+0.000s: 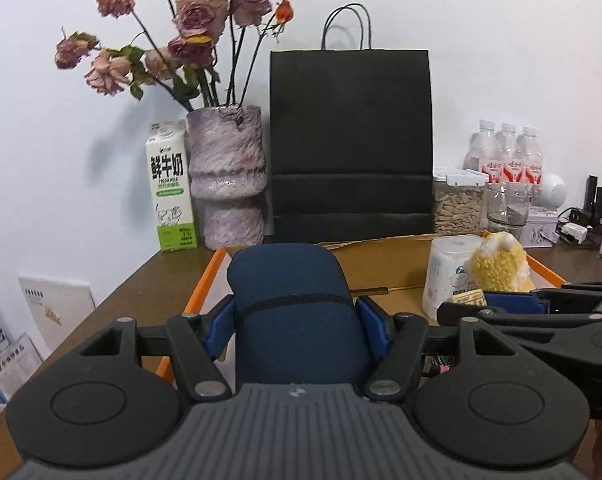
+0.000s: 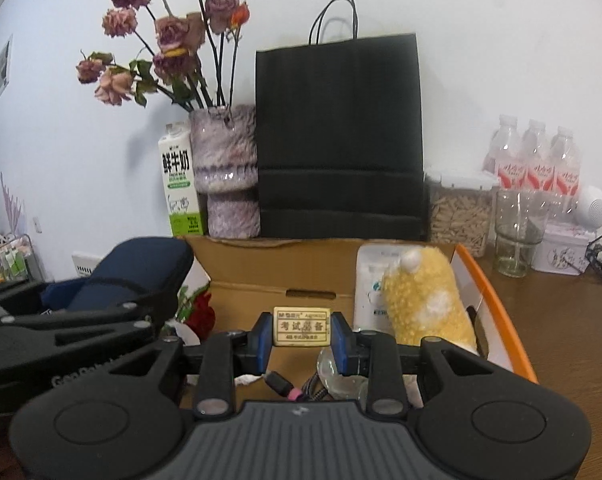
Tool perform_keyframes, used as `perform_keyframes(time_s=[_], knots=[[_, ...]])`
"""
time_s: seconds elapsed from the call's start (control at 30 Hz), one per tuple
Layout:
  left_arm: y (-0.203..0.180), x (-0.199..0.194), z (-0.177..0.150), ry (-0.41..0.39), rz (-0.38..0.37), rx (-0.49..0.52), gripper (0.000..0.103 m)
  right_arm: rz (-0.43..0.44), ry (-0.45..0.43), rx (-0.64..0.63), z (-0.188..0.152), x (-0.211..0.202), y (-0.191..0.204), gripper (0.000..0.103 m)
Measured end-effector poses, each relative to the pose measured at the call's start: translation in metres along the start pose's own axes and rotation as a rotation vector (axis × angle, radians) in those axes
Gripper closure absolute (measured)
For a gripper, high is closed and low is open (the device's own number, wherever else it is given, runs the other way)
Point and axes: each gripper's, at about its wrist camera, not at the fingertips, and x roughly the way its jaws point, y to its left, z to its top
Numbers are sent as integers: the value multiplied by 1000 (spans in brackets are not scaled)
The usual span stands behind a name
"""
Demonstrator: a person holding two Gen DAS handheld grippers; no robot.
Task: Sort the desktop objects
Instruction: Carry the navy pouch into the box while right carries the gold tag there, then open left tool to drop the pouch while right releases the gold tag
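Left tongs (image 1: 297, 320) clamp navy case (image 1: 293, 280); right tongs (image 2: 301, 338) clamp eraser (image 2: 301, 326).

We read "鲜牛奶" with "FRESH MILK" beneath it on the white-and-green milk carton (image 1: 172, 186), the finer print below being too small for us to make out. On the eraser (image 2: 301, 326) clamped in the right gripper (image 2: 302, 340) we read "M&G" and "考试必备", its lower line illegible to us. We also note partial lettering "Goo…" on the left gripper (image 2: 75, 376) body, and red characters on the water bottles (image 2: 537, 174) that we cannot resolve.
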Motion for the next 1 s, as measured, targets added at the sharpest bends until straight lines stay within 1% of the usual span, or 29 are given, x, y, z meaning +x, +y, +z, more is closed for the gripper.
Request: perform_keyframes(time_s=[0.1,0.17,0.2,0.23,0.27,0.3,0.33,0.4,0.43,0.47,0.5,0.53,0.6,0.63,1.0], knots=[[0,2,0,1,-4,2,37,-4,7,-5,-3,3,0,74],[0,1,0,1,-2,0,33,-6,8,-2,-3,3,0,74],[0,1,-1,-3,10,-1,28,-8,8,1,-3,2,-1,73],[0,0,-1,-11,31,4,19,-11,7,3,-3,1,-1,73],[2,-2,0,-23,57,7,15,-12,5,4,-3,0,-2,68],[3,-5,0,-39,77,7,7,-22,3,11,-3,-1,-3,58],[6,-7,0,-54,90,2,0,-34,0,19,-3,-2,-4,52],[12,-12,0,-73,86,-22,0,-45,-5,44,-3,-3,-9,30],[14,-13,0,-74,83,-38,0,-42,-8,59,-3,-4,-11,25],[16,-14,-1,-76,84,-45,0,-45,-11,72,-3,-5,-13,17],[18,-15,-2,-78,86,-50,0,-46,-17,82,-2,-6,-14,12],[18,-15,-2,-80,86,-54,0,-47,-21,84,-2,-6,-14,11],[20,-16,-2,-78,87,-62,0,-61,-24,84,-3,-6,-14,5],[20,-15,-1,-75,89,-64,0,-66,-25,84,-3,-6,-14,5],[22,-19,-6,-74,109,-70,0,-71,-20,61,-6,-4,-11,3]])
